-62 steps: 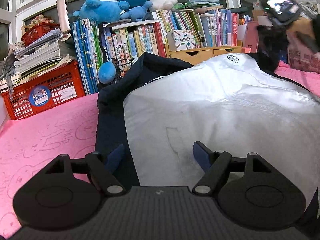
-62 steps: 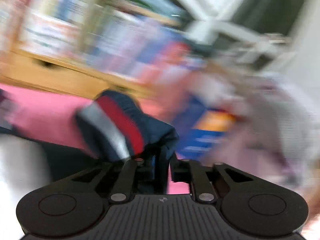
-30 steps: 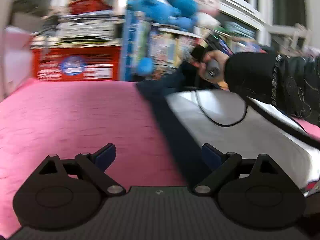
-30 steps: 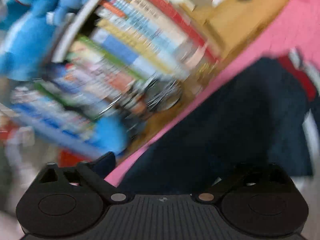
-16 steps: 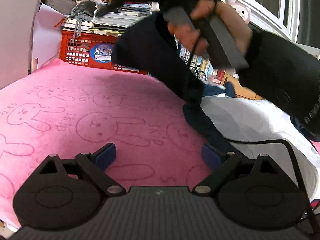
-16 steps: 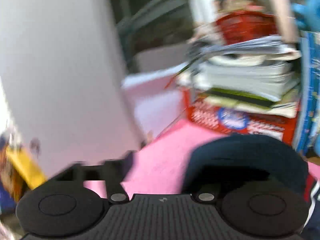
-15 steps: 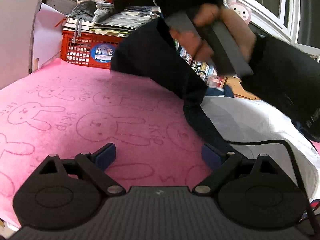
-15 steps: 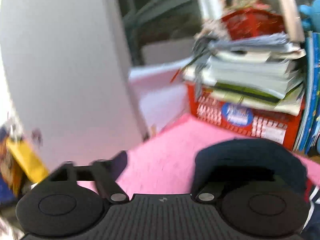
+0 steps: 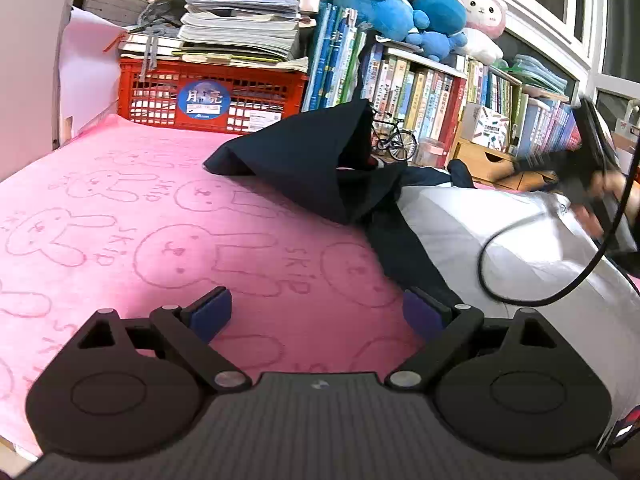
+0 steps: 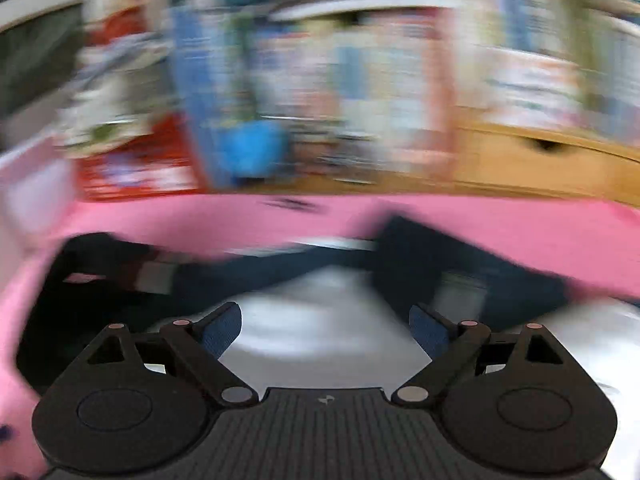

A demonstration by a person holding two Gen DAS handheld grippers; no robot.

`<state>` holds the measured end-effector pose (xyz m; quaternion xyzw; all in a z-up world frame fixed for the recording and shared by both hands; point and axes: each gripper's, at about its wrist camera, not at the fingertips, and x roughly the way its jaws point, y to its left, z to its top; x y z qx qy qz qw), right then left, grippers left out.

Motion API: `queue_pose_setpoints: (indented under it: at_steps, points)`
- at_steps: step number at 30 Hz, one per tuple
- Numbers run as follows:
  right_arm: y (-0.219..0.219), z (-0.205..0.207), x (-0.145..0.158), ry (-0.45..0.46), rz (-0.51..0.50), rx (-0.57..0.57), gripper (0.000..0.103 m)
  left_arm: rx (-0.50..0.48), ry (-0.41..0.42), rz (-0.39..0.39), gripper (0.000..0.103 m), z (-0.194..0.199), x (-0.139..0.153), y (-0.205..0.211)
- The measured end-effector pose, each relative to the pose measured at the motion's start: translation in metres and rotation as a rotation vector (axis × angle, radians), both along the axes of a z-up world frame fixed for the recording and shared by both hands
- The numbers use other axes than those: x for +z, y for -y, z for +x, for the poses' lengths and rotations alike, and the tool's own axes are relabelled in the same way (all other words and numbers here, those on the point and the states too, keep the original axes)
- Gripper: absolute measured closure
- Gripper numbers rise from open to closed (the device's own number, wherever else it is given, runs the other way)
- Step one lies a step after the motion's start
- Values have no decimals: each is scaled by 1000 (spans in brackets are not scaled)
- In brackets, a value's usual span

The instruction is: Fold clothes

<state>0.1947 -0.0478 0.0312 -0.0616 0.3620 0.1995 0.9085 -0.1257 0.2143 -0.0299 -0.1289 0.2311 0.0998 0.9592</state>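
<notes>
A jacket with a silver-white body and navy sleeves lies on the pink rabbit-print cloth. One navy sleeve stands crumpled in a peak at the jacket's left. My left gripper hovers open over the cloth by the jacket's navy edge, with nothing between its fingers. In the blurred right wrist view, my right gripper has its jaws opening and empty above the white body, with navy sleeves beyond. The right gripper also shows as a blur at the far right, held by a hand.
A red crate under stacked papers stands at the back left. A bookshelf with plush toys on top runs along the back, a small bicycle model before it. A black cable loops over the jacket.
The right gripper let go of the navy sleeve and swung away to the right; the sleeve now rests in a peak on the cloth. The left gripper has stayed put, open.
</notes>
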Motion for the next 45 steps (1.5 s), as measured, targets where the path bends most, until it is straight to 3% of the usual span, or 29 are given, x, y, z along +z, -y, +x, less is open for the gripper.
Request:
queue_pose_setpoints:
  at_steps: [3, 4, 8, 11, 13, 16, 18, 20, 22, 23, 24, 25, 26, 28, 31, 35, 37, 38, 39, 41, 45]
  points:
    - [43, -13, -23, -16, -155, -55, 11, -9, 4, -1, 9, 3, 3, 6]
    - [52, -22, -30, -26, -158, -54, 11, -13, 8, 6, 9, 4, 5, 7]
    - [90, -61, -41, -28, -39, -98, 10, -34, 27, 28, 9, 9, 13, 14]
    - [90, -68, -25, -51, -43, -76, 10, -67, 36, 31, 9, 15, 17, 20]
    - [88, -68, -5, 7, -18, -65, 10, -96, 37, 38, 9, 19, 16, 27]
    - [88, -52, 17, 147, 20, -88, 7, -120, 20, 39, 9, 27, 11, 37]
    - [81, -26, 17, 176, -46, -123, 4, -125, 5, 35, 9, 31, 7, 42]
    - [68, 8, 2, 145, -157, -150, 4, -130, -6, 32, 9, 34, 3, 44]
    - [52, 47, -24, 36, -252, -163, 3, -133, -18, 28, 9, 37, 0, 44]
    - [50, 61, -35, -17, -241, -162, 6, -131, -24, 25, 9, 37, -2, 45]
    - [55, 69, -39, -26, -143, -168, 36, -129, -32, 20, 9, 38, -4, 45]
    - [58, 76, -40, -61, -32, -162, 52, -127, -34, 21, 9, 39, -5, 45]
    - [58, 82, -38, -60, 16, -184, 82, -125, -36, 22, 8, 40, -6, 45]
    - [44, 92, -33, 7, -4, -195, 91, -121, -42, 27, 7, 43, -7, 45]
    - [28, 111, -27, 144, -6, -154, 93, -119, -41, 28, 7, 44, -8, 45]
    - [17, 133, -37, 57, -43, -211, 83, -121, -30, 15, 7, 42, -10, 43]
    - [13, 123, -34, 77, -56, -224, 54, -118, -22, 12, 6, 41, -11, 40]
    - [12, 113, -29, 109, -62, -223, 24, -122, -18, 12, 6, 41, -11, 39]
    - [11, 97, -23, 157, -64, -223, 12, -124, -14, 11, 6, 40, -11, 39]
    - [4, 68, -10, 228, -43, -149, 12, -120, -10, 12, 6, 39, -12, 40]
    - [-38, 17, 3, 111, 101, 197, 1, -119, 10, -8, 6, 35, -12, 37]
